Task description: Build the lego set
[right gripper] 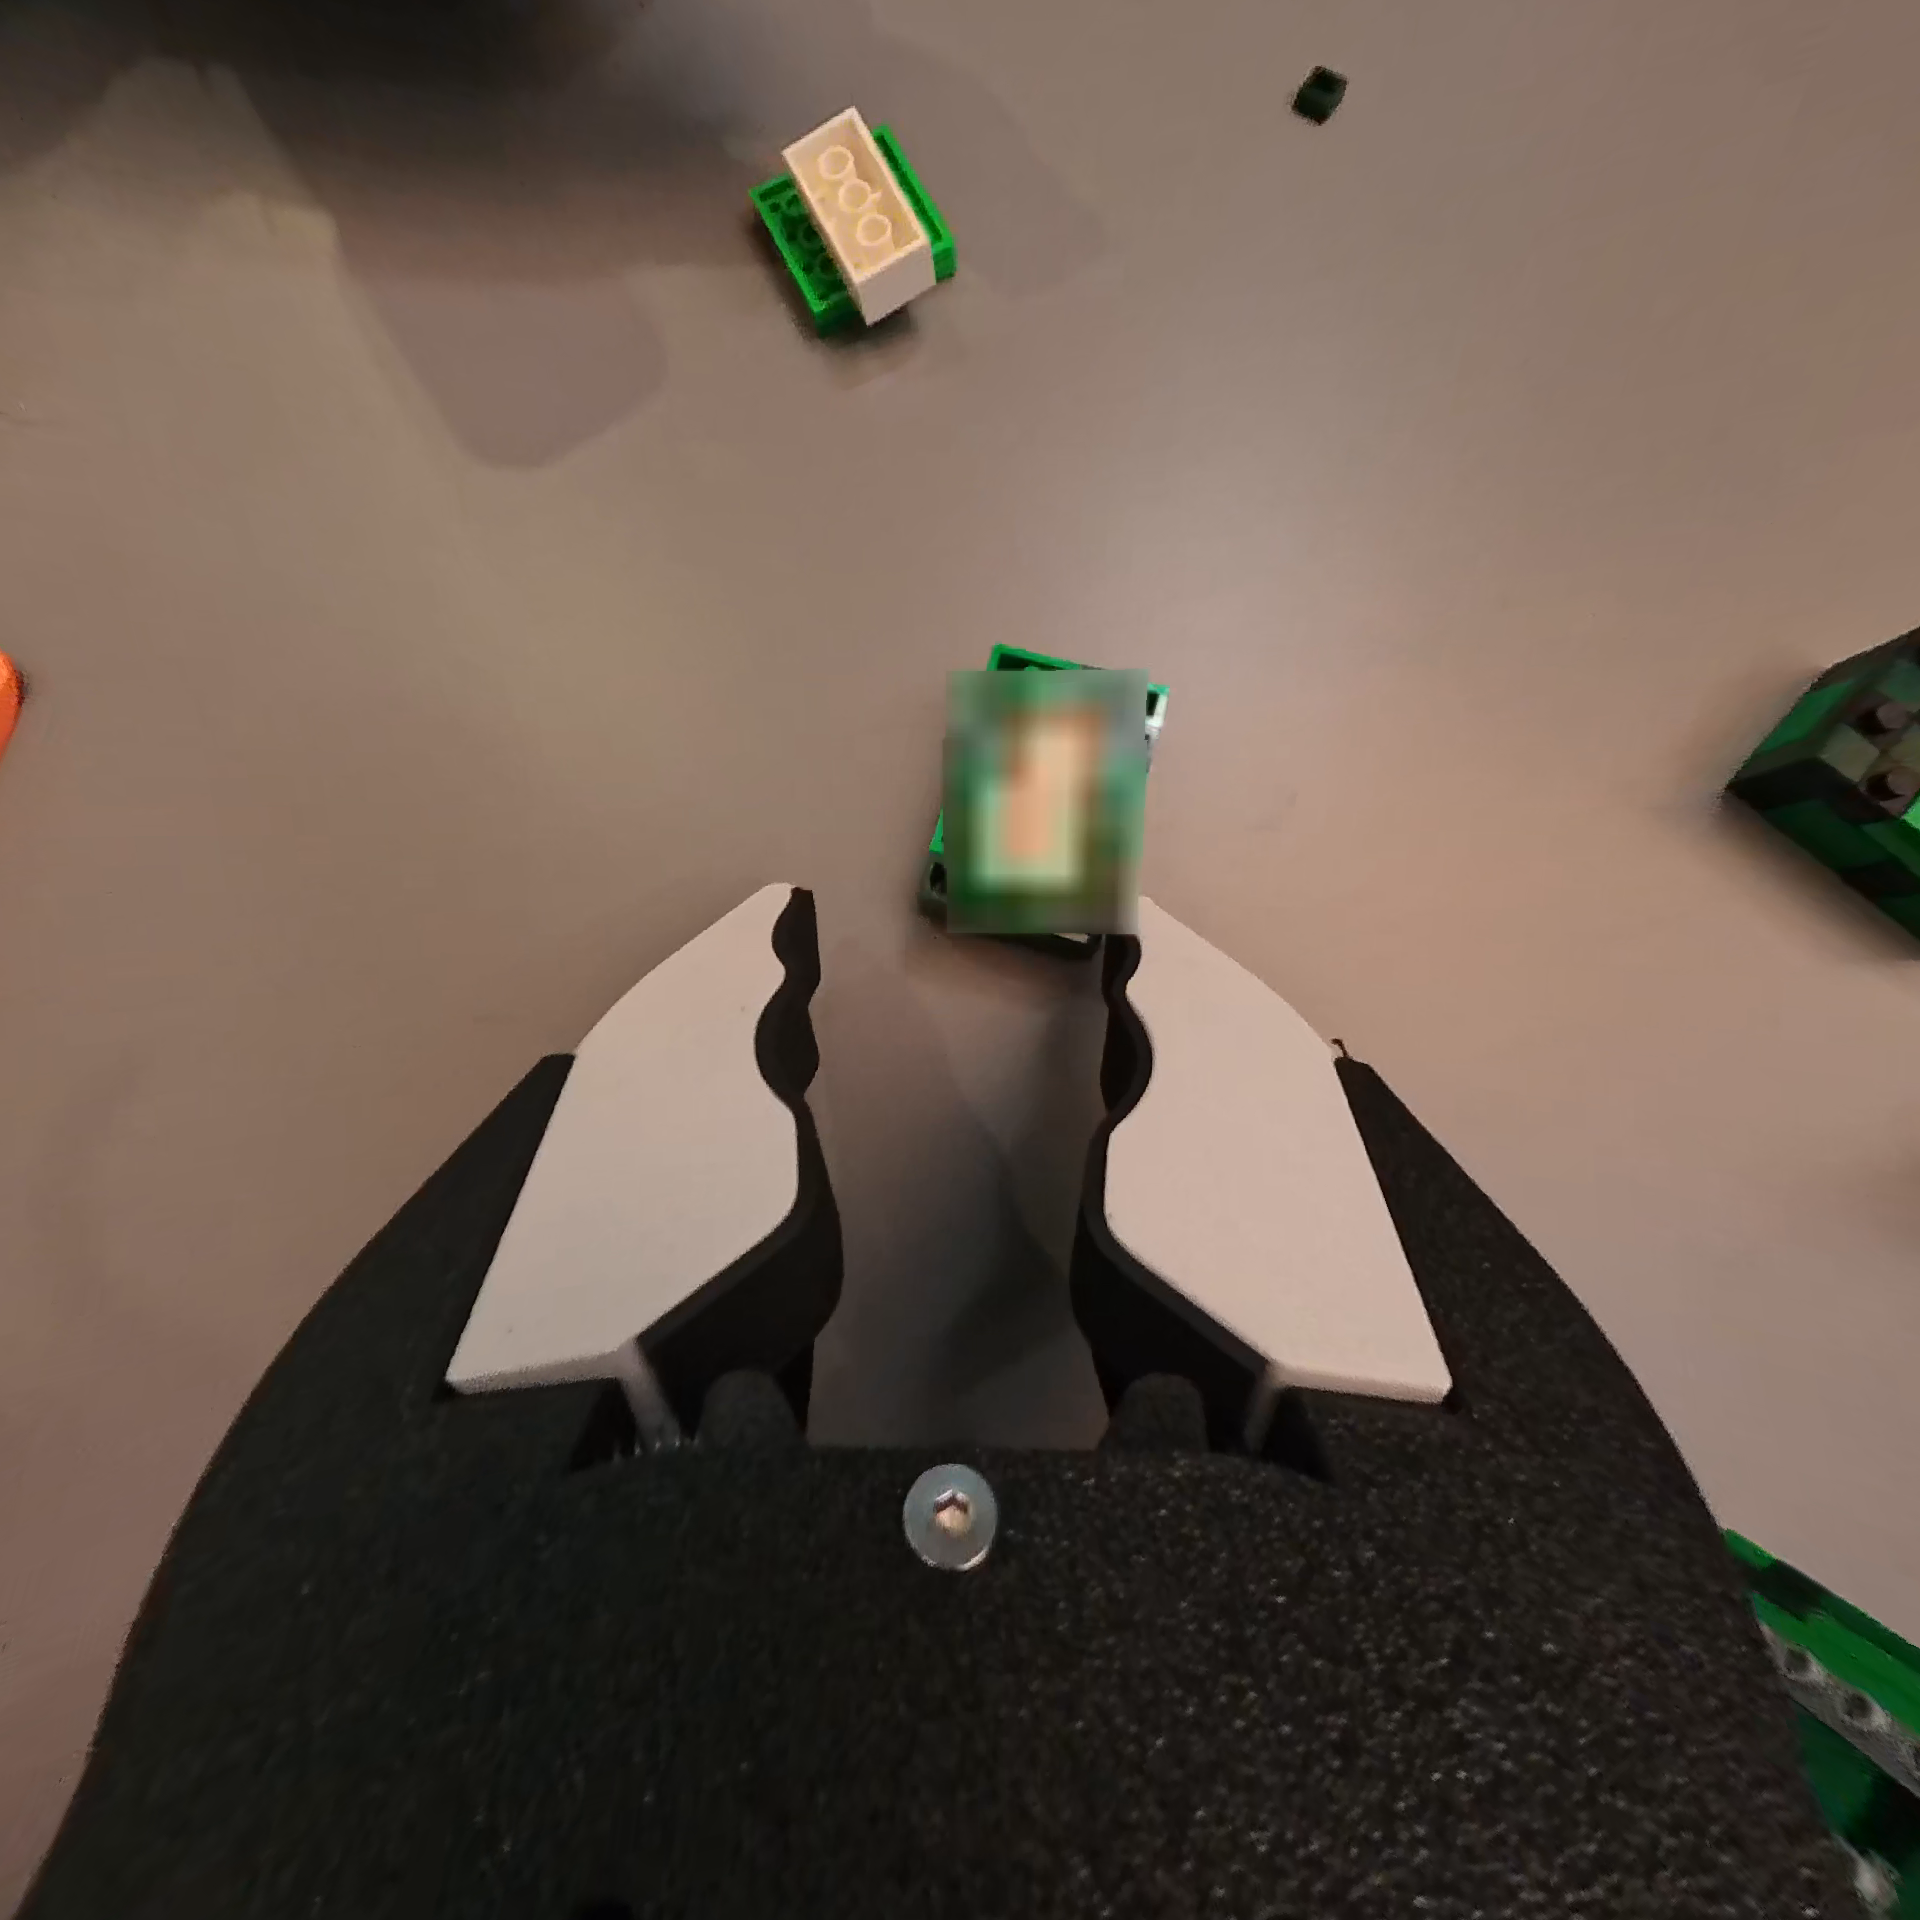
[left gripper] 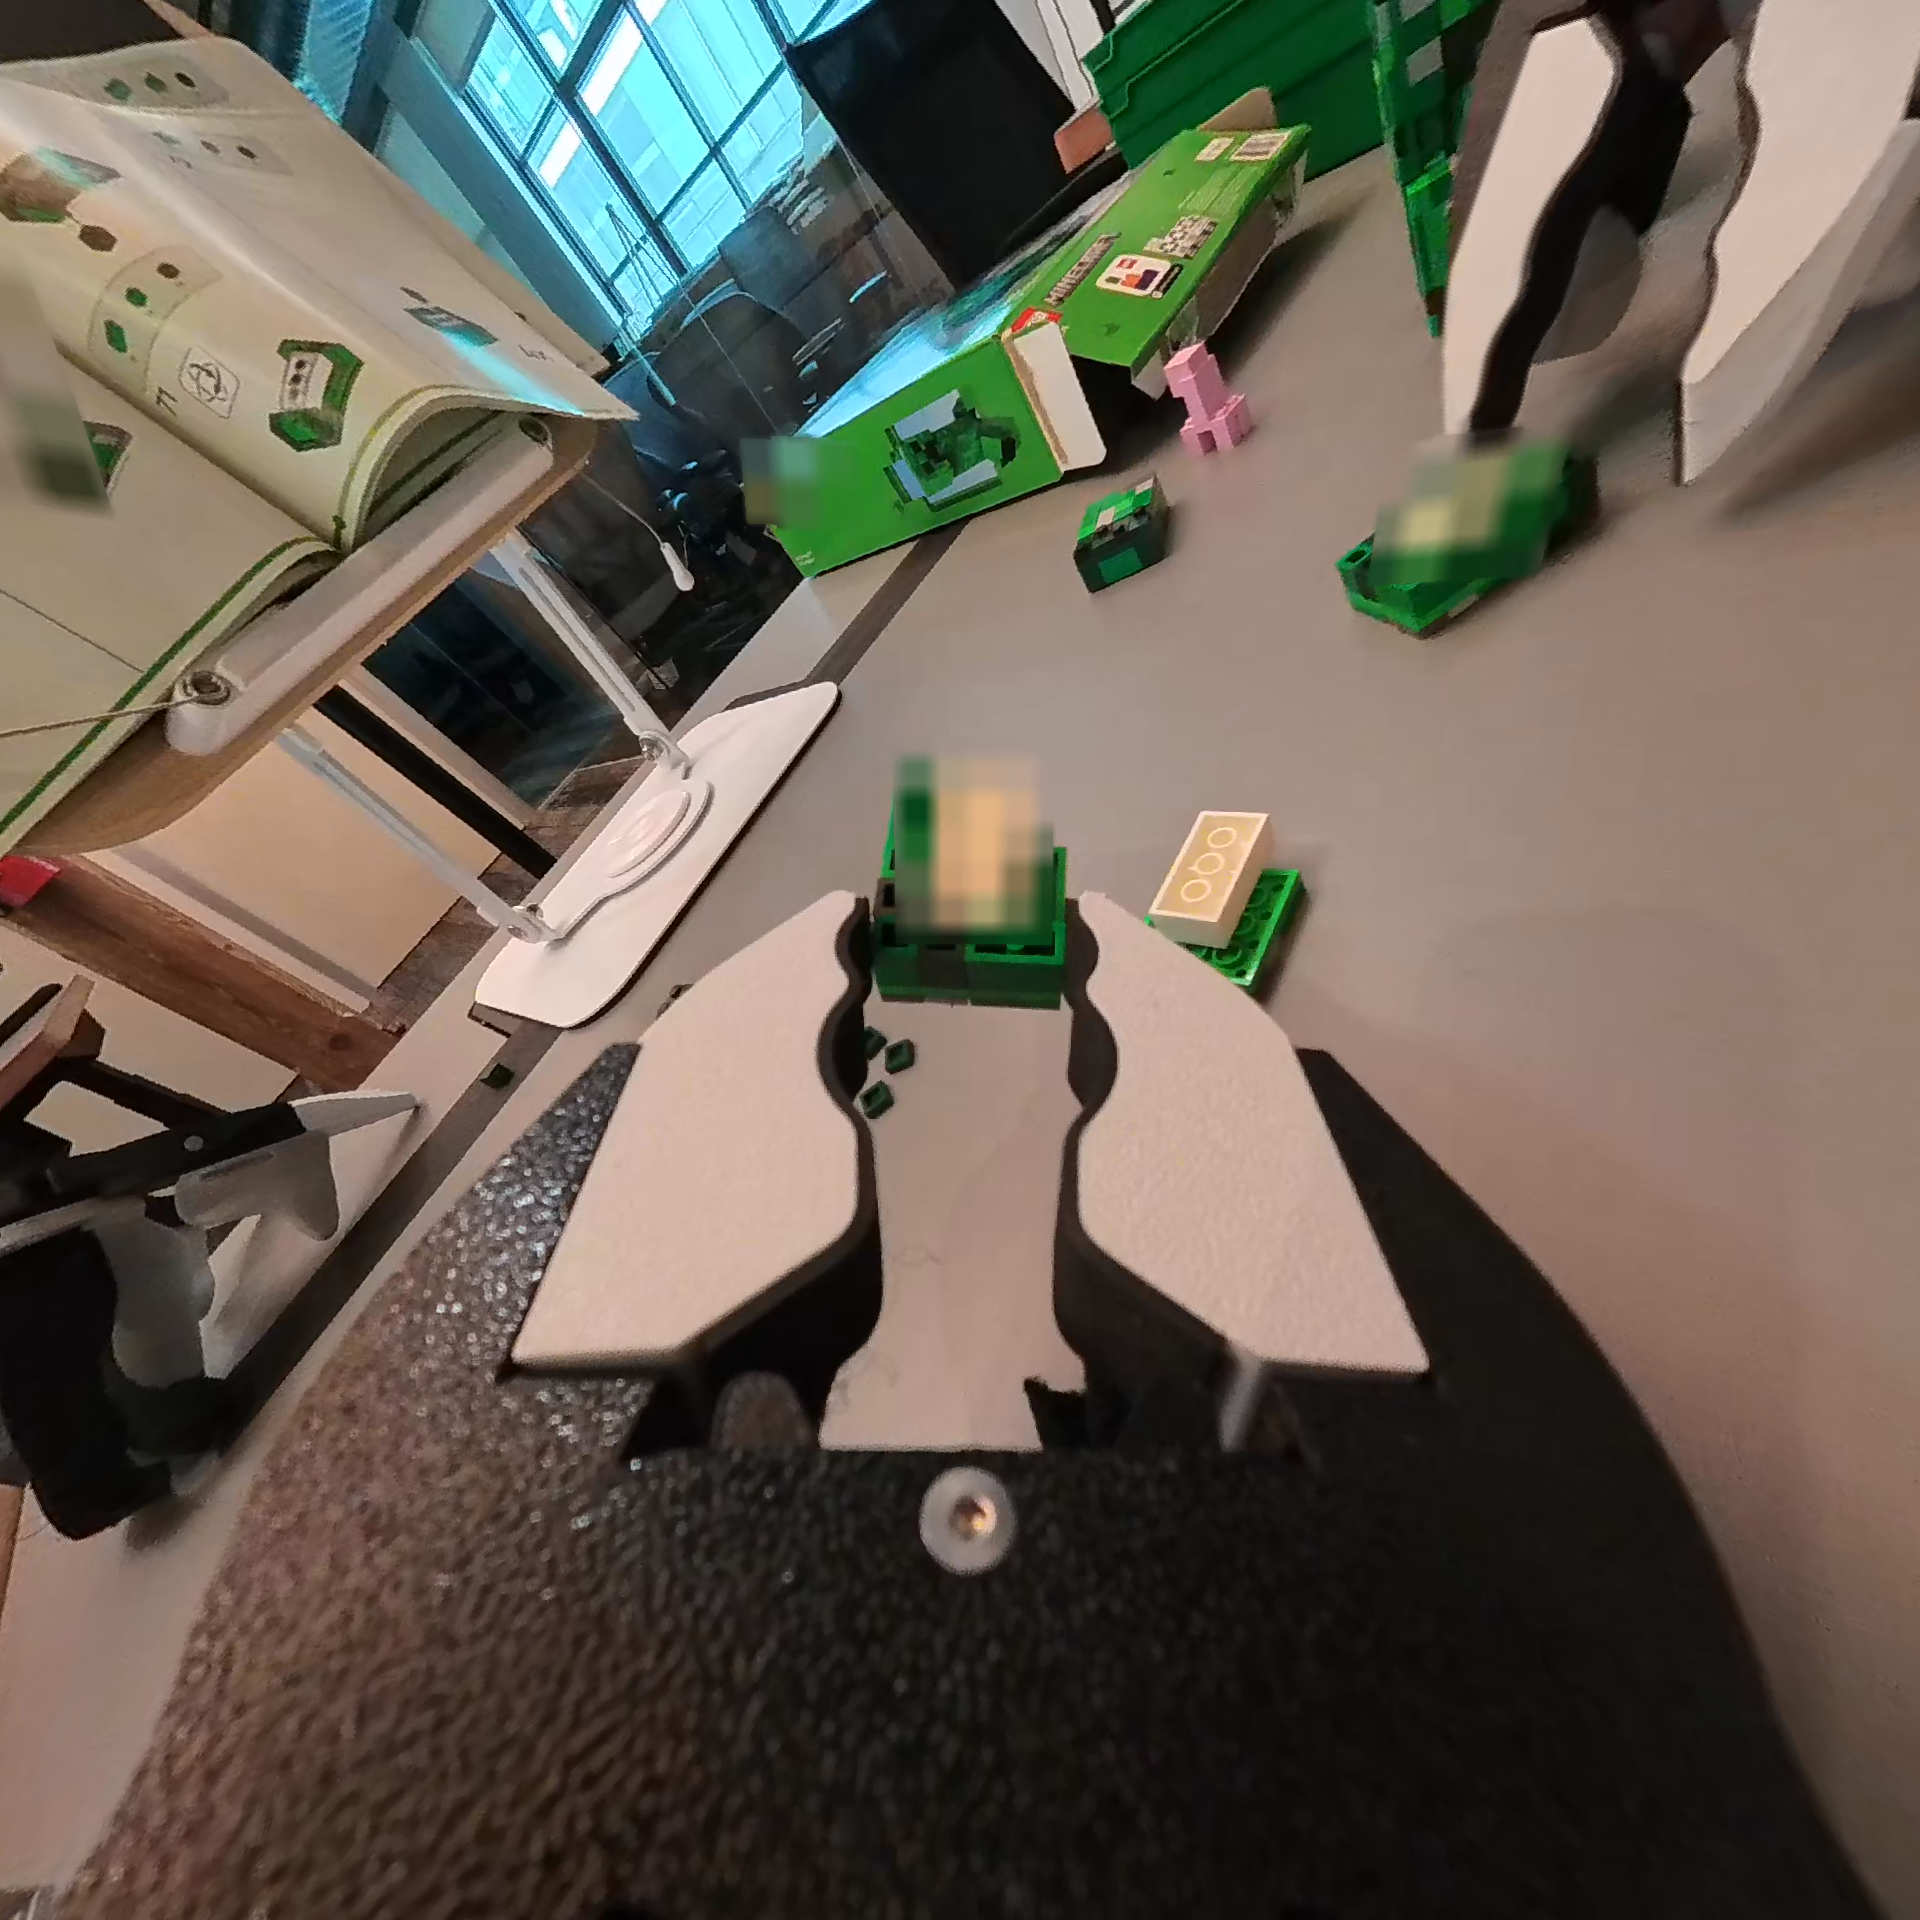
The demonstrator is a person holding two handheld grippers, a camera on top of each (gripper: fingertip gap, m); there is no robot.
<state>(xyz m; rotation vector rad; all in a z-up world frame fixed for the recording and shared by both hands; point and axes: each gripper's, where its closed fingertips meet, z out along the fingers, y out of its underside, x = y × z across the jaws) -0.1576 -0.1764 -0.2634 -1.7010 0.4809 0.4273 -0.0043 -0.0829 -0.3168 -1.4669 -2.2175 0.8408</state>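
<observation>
Both tools (left gripper: pixel 966 935) (right gripper: pixel 961 925) agape, empty.

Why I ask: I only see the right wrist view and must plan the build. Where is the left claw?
Observer: The left claw flanks a small green brick assembly on the grey table. I cannot tell whether it grips it.
Operator: Any loose parts near it?
Observer: Three tiny dark green tiles lie on the table between its fingers.
Operator: Are instructions around?
Observer: An open instruction booklet sits on a white stand, to the left of that claw.
</observation>
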